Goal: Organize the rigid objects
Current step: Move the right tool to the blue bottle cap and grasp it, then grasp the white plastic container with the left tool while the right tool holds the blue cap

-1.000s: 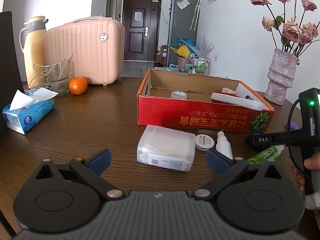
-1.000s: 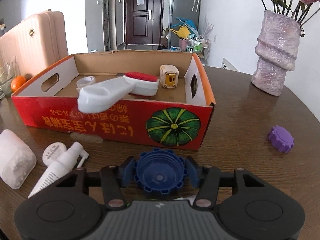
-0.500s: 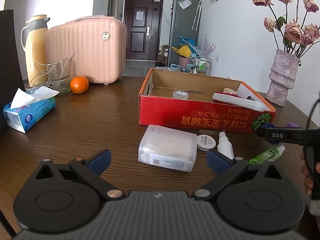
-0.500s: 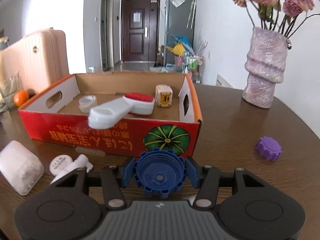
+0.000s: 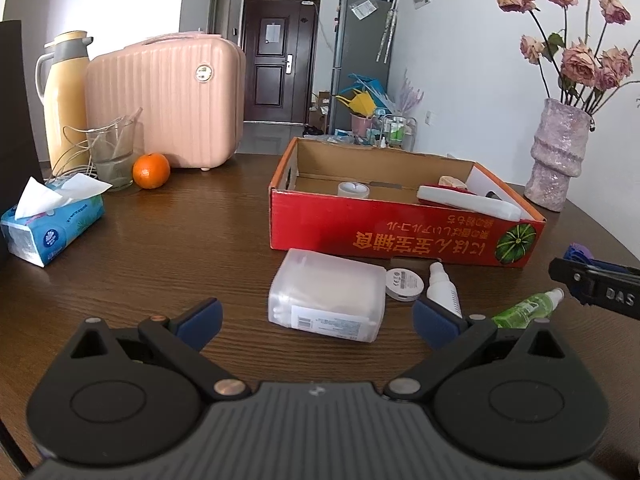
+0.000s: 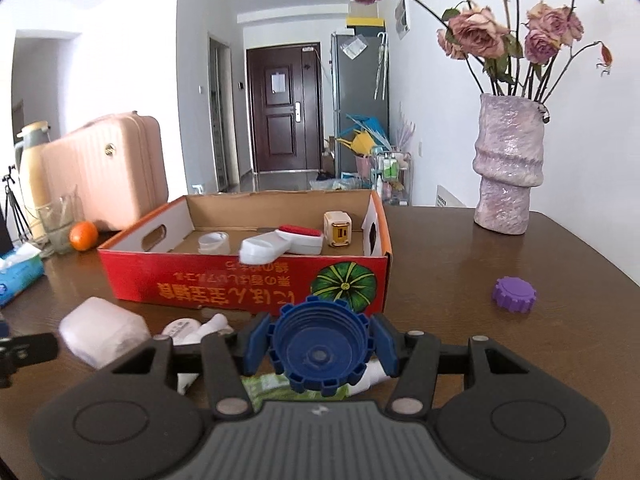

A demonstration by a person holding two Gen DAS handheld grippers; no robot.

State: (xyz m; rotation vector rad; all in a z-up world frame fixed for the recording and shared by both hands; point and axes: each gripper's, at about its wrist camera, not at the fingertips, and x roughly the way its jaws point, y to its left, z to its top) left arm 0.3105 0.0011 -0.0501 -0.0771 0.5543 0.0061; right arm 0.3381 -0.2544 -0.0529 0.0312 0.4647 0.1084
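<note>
Over the table, near its front edge: the right claw [image 6: 320, 354] pinches a blue cap [image 6: 319, 350] from both sides and holds it up in the air.
Left claw: the left claw [image 5: 316, 316] is spread wide with nothing in it, low over the table.
Box: the red box [image 6: 240, 284] sits near the middle of the table, just past the blue cap. It already has a white brush [image 6: 280, 242], a small round tub [image 6: 214, 242] and a little cube [image 6: 338, 229] inside.
Not put away yet: a purple cap [image 6: 514, 294] toward the right edge, and a clear case [image 5: 328, 294], a round tin [image 5: 404, 284], a white spray bottle [image 5: 442, 288] and a green bottle [image 5: 528, 308] in front of the box.
What could go wrong: the cap is round and bumpy, so it might slip out and roll off the table. It may also bump the near wall of the box if it is carried too low.
Another worry: if it is dropped on the white brush, it could bounce back out.
</note>
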